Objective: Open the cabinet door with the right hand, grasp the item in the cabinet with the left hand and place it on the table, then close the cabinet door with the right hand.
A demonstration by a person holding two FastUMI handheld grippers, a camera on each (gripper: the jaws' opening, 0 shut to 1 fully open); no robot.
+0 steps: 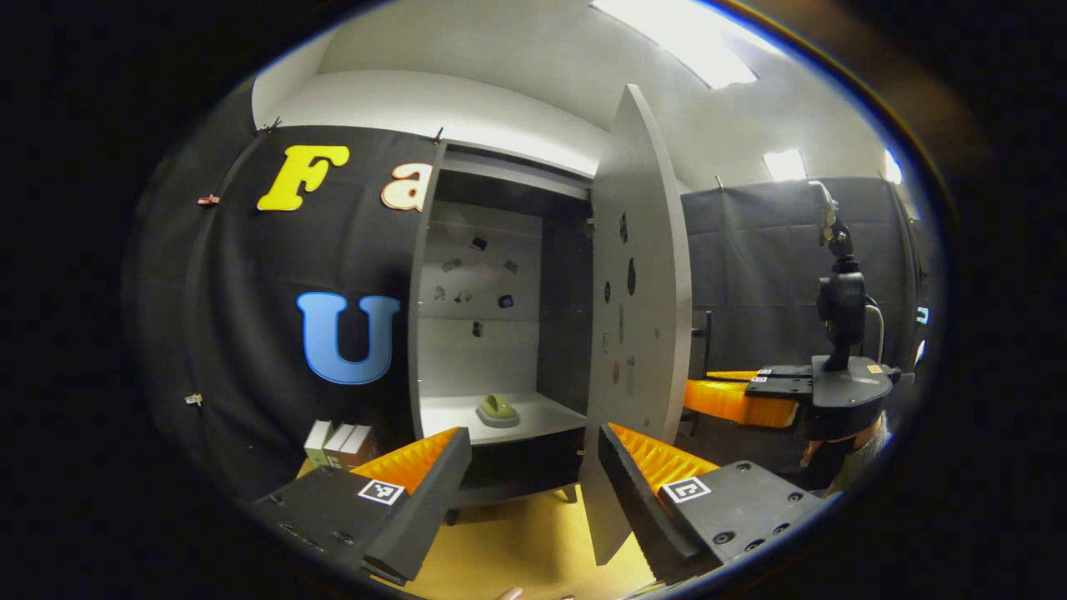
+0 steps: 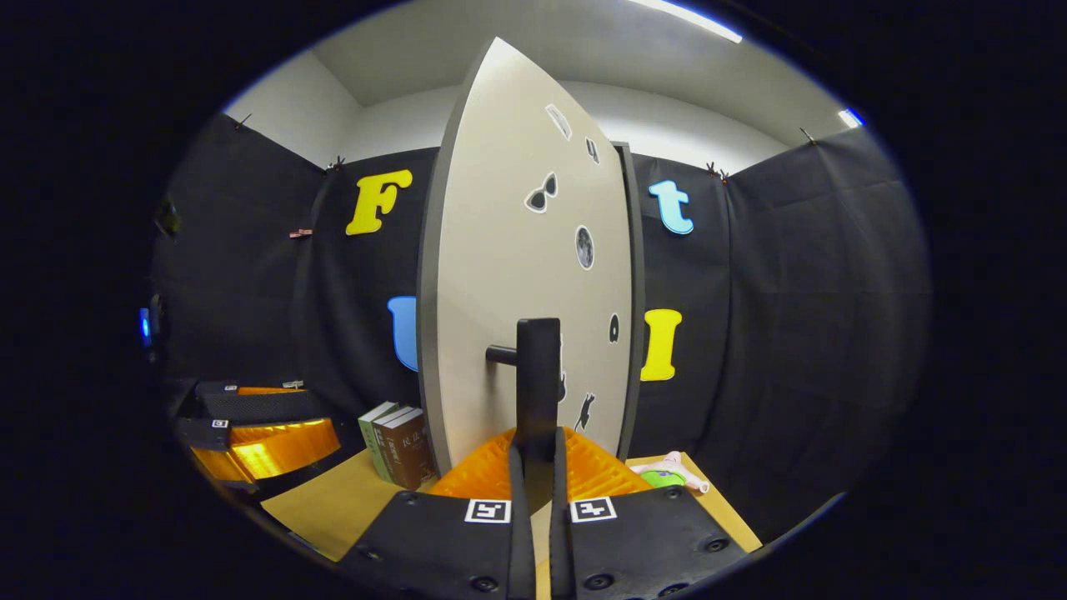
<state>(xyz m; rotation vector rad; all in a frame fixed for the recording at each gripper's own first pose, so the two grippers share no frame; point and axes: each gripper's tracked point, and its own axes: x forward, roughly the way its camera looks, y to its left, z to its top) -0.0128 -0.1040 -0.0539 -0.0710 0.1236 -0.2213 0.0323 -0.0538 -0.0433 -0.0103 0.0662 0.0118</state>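
Near the shelf's (image 1: 533, 410) front edge lies a small green item (image 1: 498, 408), perhaps light and rigid; we'd pinch its sides. Our left claw (image 1: 533, 467) gapes empty; right claw (image 2: 533, 467) clamps the door handle (image 2: 538, 375).

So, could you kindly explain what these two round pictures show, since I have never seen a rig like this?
There is no robot here: a person holds a two-finger gripper in each hand, and a fisheye camera rides on each.

The left gripper view looks along the left gripper, jaws open, into the cabinet. Its door stands open. A small green item lies on the shelf, not yet grasped. The right gripper appears farther off, by the door.

The right gripper view looks along the right gripper, jaws shut on the door handle. On the table stand some books, and a small pink and green thing lies to the right. The left gripper shows at the left.
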